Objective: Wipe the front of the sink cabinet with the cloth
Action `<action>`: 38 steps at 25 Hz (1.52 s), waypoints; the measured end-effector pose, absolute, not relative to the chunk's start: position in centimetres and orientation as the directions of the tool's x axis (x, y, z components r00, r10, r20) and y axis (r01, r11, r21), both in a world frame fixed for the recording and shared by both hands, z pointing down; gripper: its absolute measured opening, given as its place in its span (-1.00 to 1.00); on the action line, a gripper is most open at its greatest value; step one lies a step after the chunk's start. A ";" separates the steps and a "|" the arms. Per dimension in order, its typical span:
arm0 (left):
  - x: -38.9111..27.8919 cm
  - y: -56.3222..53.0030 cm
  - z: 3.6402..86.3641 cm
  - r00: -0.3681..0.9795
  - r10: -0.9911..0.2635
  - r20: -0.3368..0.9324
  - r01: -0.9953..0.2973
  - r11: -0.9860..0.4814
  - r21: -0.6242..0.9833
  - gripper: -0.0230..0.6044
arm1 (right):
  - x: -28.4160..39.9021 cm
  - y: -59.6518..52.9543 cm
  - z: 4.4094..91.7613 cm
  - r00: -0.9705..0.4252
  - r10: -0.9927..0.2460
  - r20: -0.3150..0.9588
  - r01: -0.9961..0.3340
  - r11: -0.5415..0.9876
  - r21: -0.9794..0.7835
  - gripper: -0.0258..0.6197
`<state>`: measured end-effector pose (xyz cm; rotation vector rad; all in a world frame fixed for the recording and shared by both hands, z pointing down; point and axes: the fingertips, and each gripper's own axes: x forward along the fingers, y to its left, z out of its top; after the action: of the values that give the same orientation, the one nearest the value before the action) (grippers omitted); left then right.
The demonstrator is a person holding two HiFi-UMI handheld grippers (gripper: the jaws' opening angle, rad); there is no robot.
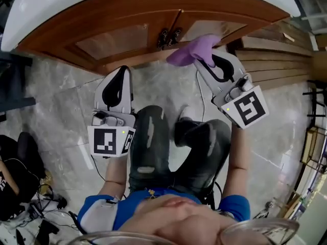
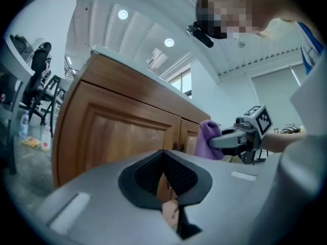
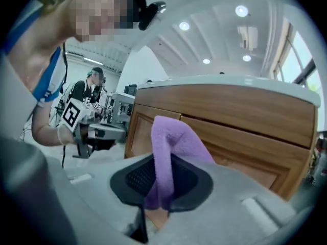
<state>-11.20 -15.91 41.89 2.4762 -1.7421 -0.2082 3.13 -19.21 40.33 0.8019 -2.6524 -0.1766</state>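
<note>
Grey marble-tile floor (image 1: pixel 66 106). Wooden sink cabinet (image 1: pixel 117 40) stands on it. Wooden planks (image 1: pixel 278 60) stacked beside cabinet, person's right. Black cables (image 1: pixel 51 208) tangled, person's left. Crouching person's dark shoe (image 1: pixel 191 131) mid-floor.

The left gripper (image 2: pixel 164 163), jaws seemingly pressed together and empty, faces the wooden sink cabinet (image 2: pixel 115 137), where the right gripper (image 2: pixel 218 142) holds a purple cloth (image 2: pixel 205 132).

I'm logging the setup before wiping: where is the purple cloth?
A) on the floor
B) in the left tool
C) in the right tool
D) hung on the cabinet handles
C: the cloth is clamped between the jaws of the right tool, near the cabinet; the left tool is shut on nothing.
</note>
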 end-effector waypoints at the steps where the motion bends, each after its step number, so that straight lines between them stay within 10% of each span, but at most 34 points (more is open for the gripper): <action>1: -9.7 -16.5 42.3 0.363 -0.929 -0.074 -0.913 -0.370 0.173 -0.93 | 3.4 -19.5 40.0 -0.772 -0.559 0.303 -0.512 0.829 0.224 -0.73; 38: -5.9 -15.4 38.5 0.359 -0.930 -0.083 -0.924 -0.366 0.113 -0.93 | 0.0 -23.6 36.9 -0.827 -0.531 0.185 -0.446 0.820 0.359 -0.73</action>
<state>-5.87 -15.38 38.52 2.5508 -1.7411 -0.2046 -0.04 -23.56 36.88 0.7484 -2.7263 -0.4382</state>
